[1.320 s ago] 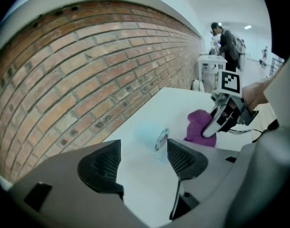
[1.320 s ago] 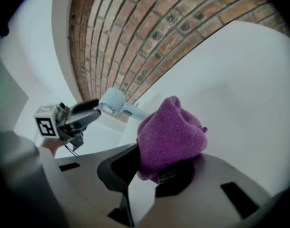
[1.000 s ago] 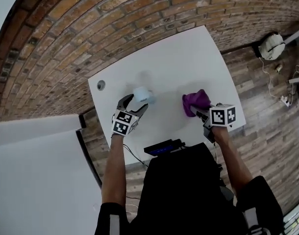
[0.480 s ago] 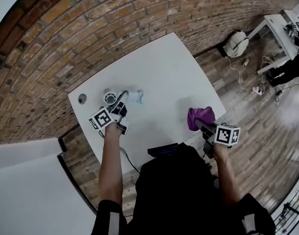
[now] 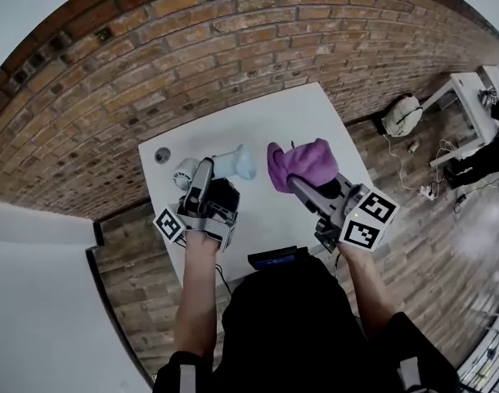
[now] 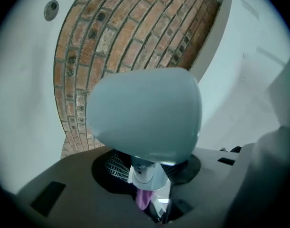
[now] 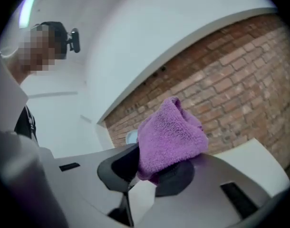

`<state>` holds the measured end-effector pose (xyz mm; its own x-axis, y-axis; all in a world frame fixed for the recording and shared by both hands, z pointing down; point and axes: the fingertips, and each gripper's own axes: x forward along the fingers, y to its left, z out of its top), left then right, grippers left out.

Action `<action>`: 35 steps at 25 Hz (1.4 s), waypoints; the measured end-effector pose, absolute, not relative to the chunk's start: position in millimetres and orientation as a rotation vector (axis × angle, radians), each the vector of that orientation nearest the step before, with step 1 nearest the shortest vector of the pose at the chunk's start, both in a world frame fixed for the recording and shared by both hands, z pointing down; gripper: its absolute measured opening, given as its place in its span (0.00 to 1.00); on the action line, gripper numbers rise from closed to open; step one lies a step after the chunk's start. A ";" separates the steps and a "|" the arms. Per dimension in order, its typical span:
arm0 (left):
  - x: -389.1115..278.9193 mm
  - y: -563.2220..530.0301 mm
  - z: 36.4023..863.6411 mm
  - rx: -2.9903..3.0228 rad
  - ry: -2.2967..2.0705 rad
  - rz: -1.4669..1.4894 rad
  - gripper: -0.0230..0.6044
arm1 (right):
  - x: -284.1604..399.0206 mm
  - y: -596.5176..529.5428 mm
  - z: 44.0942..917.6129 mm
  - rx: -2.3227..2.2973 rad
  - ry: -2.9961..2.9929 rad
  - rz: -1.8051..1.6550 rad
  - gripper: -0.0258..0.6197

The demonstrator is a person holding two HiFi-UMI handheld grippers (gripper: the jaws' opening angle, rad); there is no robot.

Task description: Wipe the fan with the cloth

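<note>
A small hand fan (image 5: 225,165), with a white grille head and a pale blue body, is held up over the white table (image 5: 315,113). My left gripper (image 5: 213,174) has just closed its jaws on it. In the left gripper view the pale blue fan (image 6: 145,113) fills the middle, pinched between the jaws of the left gripper (image 6: 145,172). My right gripper (image 5: 292,178) is shut on a bunched purple cloth (image 5: 307,158), raised just right of the fan and apart from it. In the right gripper view the cloth (image 7: 171,137) sticks up out of the right gripper (image 7: 154,175).
A round hole (image 5: 162,155) is in the table's far left corner. A dark device (image 5: 276,259) sits at the table's near edge. The brick wall (image 5: 192,39) runs behind the table. A white round object (image 5: 405,115) and cables lie on the wooden floor at the right.
The left gripper closed on the fan and lifted it off the table. The right gripper rose with the cloth and came left, close beside the fan.
</note>
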<state>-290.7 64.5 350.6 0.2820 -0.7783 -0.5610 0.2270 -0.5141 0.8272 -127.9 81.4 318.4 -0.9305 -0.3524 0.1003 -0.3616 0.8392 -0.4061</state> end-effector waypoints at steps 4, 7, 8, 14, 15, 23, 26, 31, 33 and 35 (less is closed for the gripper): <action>-304.0 85.6 329.0 1.664 -0.490 -1.447 0.31 | -175.2 100.8 253.7 0.462 -3.085 0.374 0.15; -308.5 99.1 308.8 1.688 -0.456 -1.480 0.31 | -189.8 112.6 226.8 0.464 -3.137 0.242 0.15; -308.2 103.2 304.4 1.691 -0.449 -1.489 0.31 | -192.9 117.0 220.1 0.466 -3.158 0.208 0.15; -294.2 121.1 293.7 1.628 -0.417 -1.569 0.31 | -207.9 141.9 227.3 0.403 -3.197 0.152 0.15; -291.6 124.5 294.3 1.619 -0.419 -1.576 0.31 | -203.8 141.9 229.9 0.406 -3.206 0.178 0.15; -261.4 112.8 304.3 1.607 -0.451 -1.583 0.31 | -125.1 62.2 292.2 0.732 -2.995 0.446 0.15; -239.7 103.1 307.5 1.594 -0.478 -1.561 0.31 | -96.1 62.7 267.6 0.726 -3.093 0.477 0.15; -197.2 90.6 310.3 1.586 -0.519 -1.509 0.31 | -97.6 102.5 233.8 0.457 -3.229 0.327 0.15; -183.6 89.3 311.5 1.582 -0.542 -1.501 0.31 | -95.2 105.9 244.7 0.439 -3.220 0.325 0.15; -172.6 89.6 313.9 1.590 -0.578 -1.488 0.31 | -78.7 95.8 257.3 0.478 -3.220 0.386 0.15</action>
